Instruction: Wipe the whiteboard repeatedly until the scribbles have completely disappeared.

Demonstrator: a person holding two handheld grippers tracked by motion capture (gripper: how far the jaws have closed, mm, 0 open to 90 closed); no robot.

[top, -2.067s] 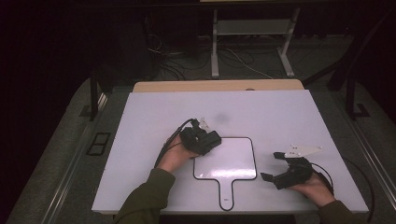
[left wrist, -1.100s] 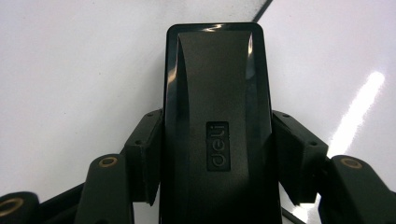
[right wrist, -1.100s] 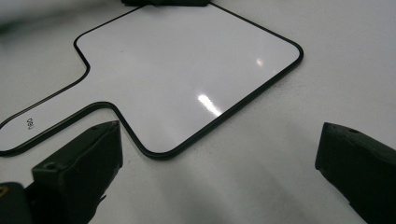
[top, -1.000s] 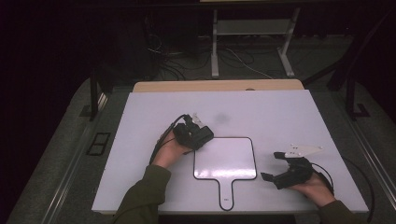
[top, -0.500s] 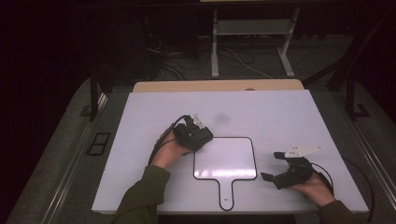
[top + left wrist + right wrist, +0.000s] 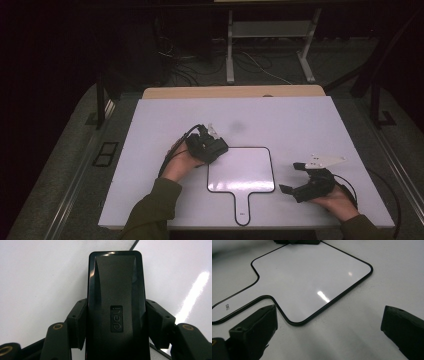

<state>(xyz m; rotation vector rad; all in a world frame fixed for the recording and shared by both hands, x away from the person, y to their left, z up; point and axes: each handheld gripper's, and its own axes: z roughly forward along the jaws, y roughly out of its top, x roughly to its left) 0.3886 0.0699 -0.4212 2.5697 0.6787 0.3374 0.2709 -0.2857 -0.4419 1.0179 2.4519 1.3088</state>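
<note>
Item: black eraser block (image 6: 116, 302), w/ small logo plate, sitting clamped between left gripper (image 6: 209, 145) fingers (image 6: 76, 322), centre-left of high view, hovering just over upper-left corner of paddle-shaped whiteboard (image 6: 241, 170). Vs. approx. two secs ago: left gripper is sitting slightly further up-left, off the board's top edge; almost no shift since then, grip unchanged. Reading: eraser is secured, prob. pausing before a wipe pass; board face is looking blank, no marks visible. Right gripper (image 6: 300, 182) is resting at lower right of frame on white surface (image 6: 300, 120), fingers (image 6: 254, 332) standing wide apart, holding nothing, pointing toward board's handle side; unchanged, idle. Board is lying flat, mid-surface, handle toward bottom of frame.
</note>
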